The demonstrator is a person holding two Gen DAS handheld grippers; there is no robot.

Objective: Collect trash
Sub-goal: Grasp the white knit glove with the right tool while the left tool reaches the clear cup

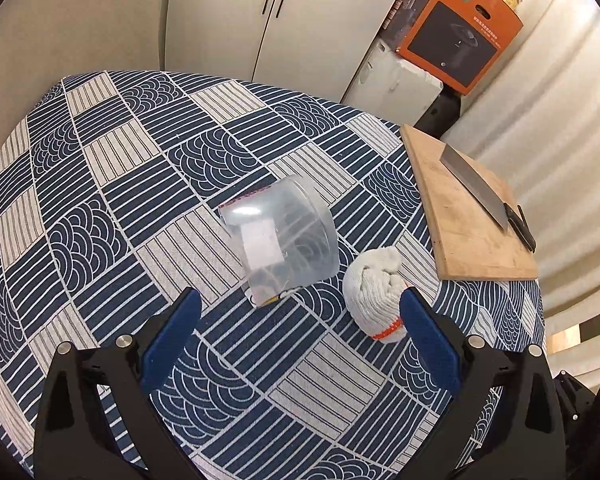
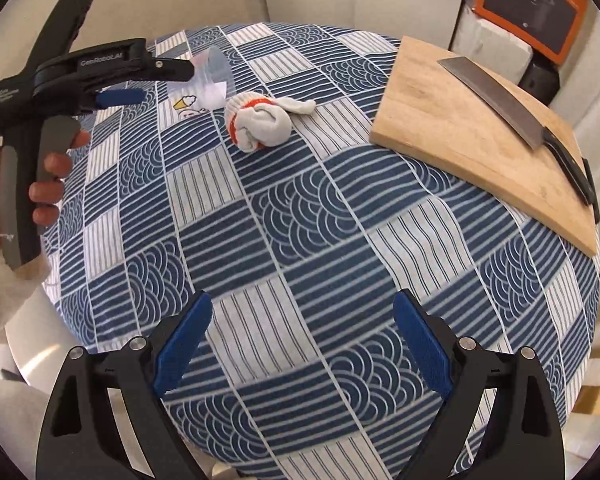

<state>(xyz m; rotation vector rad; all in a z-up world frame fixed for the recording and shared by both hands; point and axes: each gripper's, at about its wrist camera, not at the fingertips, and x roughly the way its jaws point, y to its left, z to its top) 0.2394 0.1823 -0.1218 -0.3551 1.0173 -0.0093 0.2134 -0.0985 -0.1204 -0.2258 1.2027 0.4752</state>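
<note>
Both grippers, left gripper (image 1: pixel 300 320) and right gripper (image 2: pixel 302 332), hold fingers wide apart; next, grab the clear crinkly plastic bag (image 1: pixel 280 236).

Left wrist view: looks forward and down along its tool (image 1: pixel 300 336) from close above the table (image 1: pixel 100 208), facing the cabinets. Right wrist view: set farther back and to the right, aimed across the same table (image 2: pixel 300 220), with the left tool (image 2: pixel 152 80) at upper left. Shared: clear plastic wrapper (image 1: pixel 284 240) (image 2: pixel 212 76), balled glove (image 1: pixel 376 292) (image 2: pixel 260 120), cutting board (image 1: pixel 464 216) (image 2: pixel 472 128).
</note>
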